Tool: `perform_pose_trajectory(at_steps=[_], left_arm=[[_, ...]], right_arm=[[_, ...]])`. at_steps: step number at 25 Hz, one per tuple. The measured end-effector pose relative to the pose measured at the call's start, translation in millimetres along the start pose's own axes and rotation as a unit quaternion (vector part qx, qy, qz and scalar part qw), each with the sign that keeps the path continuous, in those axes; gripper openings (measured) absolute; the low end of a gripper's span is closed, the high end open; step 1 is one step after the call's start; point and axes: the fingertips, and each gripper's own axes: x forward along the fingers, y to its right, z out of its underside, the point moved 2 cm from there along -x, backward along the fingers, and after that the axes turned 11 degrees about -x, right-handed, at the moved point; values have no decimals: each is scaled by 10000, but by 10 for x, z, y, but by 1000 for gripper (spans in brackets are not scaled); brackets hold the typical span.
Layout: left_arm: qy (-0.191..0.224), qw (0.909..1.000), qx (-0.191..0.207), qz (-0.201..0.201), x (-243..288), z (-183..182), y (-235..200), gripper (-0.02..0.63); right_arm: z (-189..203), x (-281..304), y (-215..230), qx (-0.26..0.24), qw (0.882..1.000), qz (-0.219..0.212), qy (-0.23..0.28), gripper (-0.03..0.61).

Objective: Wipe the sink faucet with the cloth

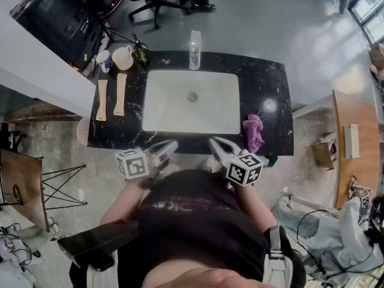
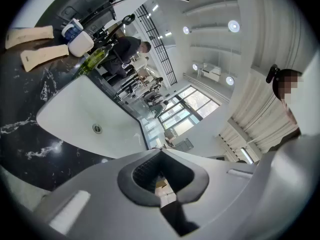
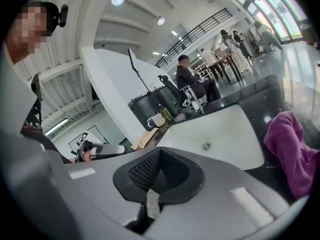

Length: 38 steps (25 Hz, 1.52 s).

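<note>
The crumpled purple cloth lies bunched on the black marble counter, just right of the white rectangular sink; the silvery upright faucet stands at the sink's far rim; the left gripper and right gripper hover at the near edge, fingers clenched, empty.

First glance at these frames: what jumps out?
A white sink set in a black marble counter fills the middle. A purple cloth lies crumpled on the counter right of the basin. The left tongs and right tongs hover shut and empty at the near edge.
</note>
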Motion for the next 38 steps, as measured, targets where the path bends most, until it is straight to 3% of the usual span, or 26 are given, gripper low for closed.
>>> perform_pose_trajectory(at_steps=[17, 19, 22, 24, 26, 29, 34, 38], left_arm=[[-41, 9999, -41, 101, 32, -26, 10, 2], [-58, 9999, -62, 107, 49, -15, -6, 2], [-126, 9998, -84, 123, 78, 14, -19, 2], [-153, 9997, -112, 134, 89, 18, -17, 2], [-165, 9996, -156, 141, 100, 22, -24, 2], [-207, 9994, -205, 174, 131, 39, -24, 2], [-307, 9992, -164, 207, 150, 57, -17, 2], [-204, 9994, -222, 149, 11, 15, -89, 2]], right_arm=[[-42, -36, 22, -31, 9999, 116, 64, 11], [-64, -78, 118, 49, 9994, 292, 152, 11], [-94, -279, 497, 37, 9943, 1062, 130, 36], [-103, -498, 868, -377, 9814, 1870, -213, 125], [-85, -713, 1226, -1081, 9540, 2668, -831, 152], [33, -840, 1585, -1725, 9154, 3198, -1734, 197], [303, -698, 1856, -1666, 9000, 3288, -2324, 215], [484, -644, 1975, -1624, 8905, 3469, -2456, 148]])
